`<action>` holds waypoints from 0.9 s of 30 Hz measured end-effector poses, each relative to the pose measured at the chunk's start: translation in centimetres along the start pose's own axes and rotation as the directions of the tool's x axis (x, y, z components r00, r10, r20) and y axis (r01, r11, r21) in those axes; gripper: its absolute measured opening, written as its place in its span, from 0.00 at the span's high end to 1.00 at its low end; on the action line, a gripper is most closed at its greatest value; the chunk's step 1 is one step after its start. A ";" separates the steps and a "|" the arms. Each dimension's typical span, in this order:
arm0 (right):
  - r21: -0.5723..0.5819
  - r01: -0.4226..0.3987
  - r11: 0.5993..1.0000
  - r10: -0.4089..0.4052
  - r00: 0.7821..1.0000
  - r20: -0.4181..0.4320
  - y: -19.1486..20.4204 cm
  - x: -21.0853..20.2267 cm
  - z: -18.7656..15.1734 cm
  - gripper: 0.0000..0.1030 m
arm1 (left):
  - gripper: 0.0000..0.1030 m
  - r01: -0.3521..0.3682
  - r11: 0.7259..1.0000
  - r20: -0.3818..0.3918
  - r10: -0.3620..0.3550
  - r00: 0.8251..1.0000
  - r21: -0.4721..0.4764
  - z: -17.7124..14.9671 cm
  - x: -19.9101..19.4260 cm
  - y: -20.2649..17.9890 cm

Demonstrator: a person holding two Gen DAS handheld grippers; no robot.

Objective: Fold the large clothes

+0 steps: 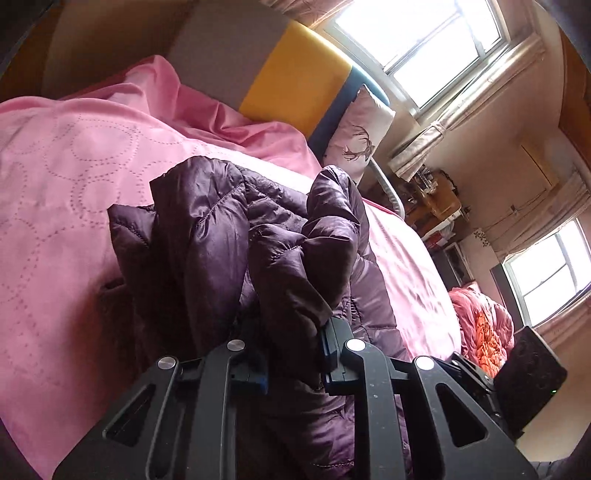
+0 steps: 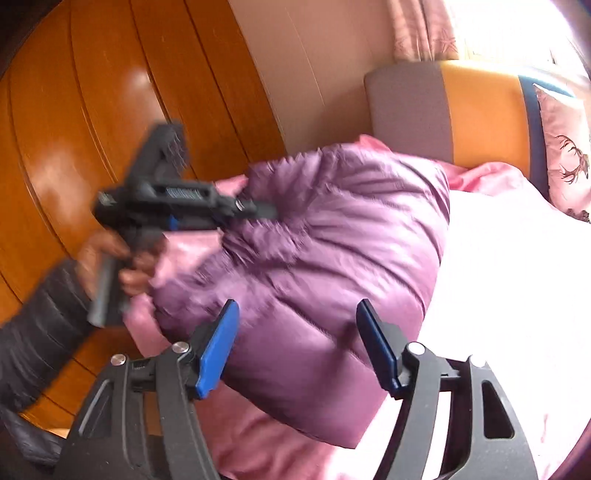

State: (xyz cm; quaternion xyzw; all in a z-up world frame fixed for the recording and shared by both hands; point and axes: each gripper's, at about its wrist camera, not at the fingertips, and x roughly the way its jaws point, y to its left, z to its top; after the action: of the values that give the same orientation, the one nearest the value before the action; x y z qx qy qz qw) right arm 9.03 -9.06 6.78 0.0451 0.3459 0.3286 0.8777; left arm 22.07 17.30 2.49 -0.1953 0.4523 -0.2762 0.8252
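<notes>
I see the purple puffy jacket (image 1: 236, 236) in the middle of the left wrist view, bunched up and lifted over the pink bed cover (image 1: 66, 192). My left gripper (image 1: 293, 354) is at the bottom middle of that view, and its two jaws are squeezed tight on a fold of the jacket, so cloth fills the gap and hangs down past them. In the right wrist view the jacket (image 2: 332, 258) is a big round lump in the middle, and it looks blurry. My right gripper (image 2: 295, 347) sits at the bottom of that view with its blue jaws wide apart. The jacket bulges between them, but I cannot tell if the pads touch it, and they are not pinching it. At the left of the right wrist view I can see the left gripper (image 2: 255, 210) from the side, with a hand (image 2: 110, 266) around its handle, and its tip goes into the jacket's left edge. The bed cover spreads out far on the left side of the left wrist view, so there is a lot of soft flat room there. Its far edge meets a gray and yellow headboard (image 1: 299, 81) near the top. A pillow with a deer on it (image 1: 354, 136) leans there. A window (image 1: 424, 33) shines at the upper right. A wooden wall (image 2: 92, 110) fills the upper left of the right wrist view, close behind the left gripper.
</notes>
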 end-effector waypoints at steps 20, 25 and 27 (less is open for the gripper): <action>-0.131 -0.117 0.984 0.093 0.980 -0.178 3.6 6.1 -1.4 0.38 | 0.68 -0.359 0.931 -0.008 0.360 0.933 -0.071 -3.8 0.8 5.8; 0.032 -0.067 0.997 0.067 0.998 -0.003 -0.8 2.8 4.6 0.33 | 0.68 -0.333 0.940 0.015 0.335 0.942 -0.082 -4.1 0.3 6.1; 0.068 -0.018 0.998 0.016 0.999 0.035 -1.5 3.8 7.2 0.33 | 0.68 -0.335 0.939 0.023 0.337 0.941 -0.073 -4.4 0.3 6.0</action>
State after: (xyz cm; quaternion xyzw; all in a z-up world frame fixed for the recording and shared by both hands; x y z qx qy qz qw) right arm 16.54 -6.89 9.61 0.0837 0.3414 0.3233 0.8786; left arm 20.18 21.43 -3.42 -0.1478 0.4738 -0.1124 0.8608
